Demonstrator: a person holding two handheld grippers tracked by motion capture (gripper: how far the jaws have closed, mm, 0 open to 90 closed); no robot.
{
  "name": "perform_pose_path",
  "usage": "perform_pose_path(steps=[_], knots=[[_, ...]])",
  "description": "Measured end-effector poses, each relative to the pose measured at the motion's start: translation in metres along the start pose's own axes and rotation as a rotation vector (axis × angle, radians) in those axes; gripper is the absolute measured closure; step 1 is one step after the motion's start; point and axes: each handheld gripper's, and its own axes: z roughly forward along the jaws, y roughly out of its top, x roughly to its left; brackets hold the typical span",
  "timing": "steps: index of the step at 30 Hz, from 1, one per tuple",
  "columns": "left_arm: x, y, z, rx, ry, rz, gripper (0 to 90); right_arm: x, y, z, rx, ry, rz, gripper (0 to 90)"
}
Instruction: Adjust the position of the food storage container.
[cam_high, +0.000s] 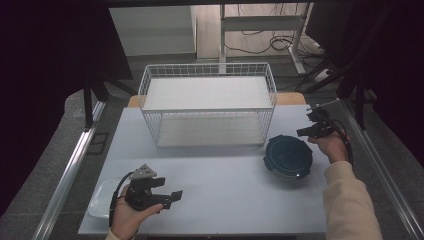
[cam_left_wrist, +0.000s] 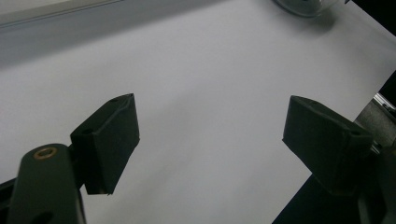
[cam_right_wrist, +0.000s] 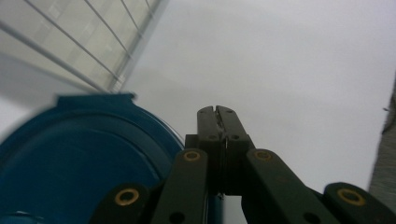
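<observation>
Your left gripper (cam_high: 167, 196) nearest camera, jaws spread wide, empty over table (cam_high: 225, 175). Right gripper (cam_high: 311, 131) jaws closed together on nothing, just beside blue lidded container (cam_high: 288, 156), which sits right of wire basket (cam_high: 207, 102). Judged step: approach to container; next you need to reopen jaws for rim. No readable writing.

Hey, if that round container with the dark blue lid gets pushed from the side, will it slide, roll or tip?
Probably slide: the container sits flat, lid up, on the smooth table. It looks low and wide, so tipping seems unlikely. Its clear base suggests rigid plastic, probably light, though I cannot tell whether anything is inside.
</observation>
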Motion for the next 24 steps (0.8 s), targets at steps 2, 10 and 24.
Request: perform_pose_path(steps=[2, 10, 24], knots=[[0.000, 0.000, 0.000, -0.001, 0.000, 0.002, 18.2, 0.000, -0.001, 0.004, 0.020, -0.016, -0.036, 89.1], [0.000, 0.000, 0.000, -0.006, 0.006, 0.006, 18.4, 0.007, -0.004, 0.015, 0.072, -0.070, -0.098, 89.3], [-0.007, 0.001, -0.001, -0.017, -0.003, 0.016, 18.7, 0.034, -0.017, 0.012, 0.058, -0.063, -0.067, 89.7]])
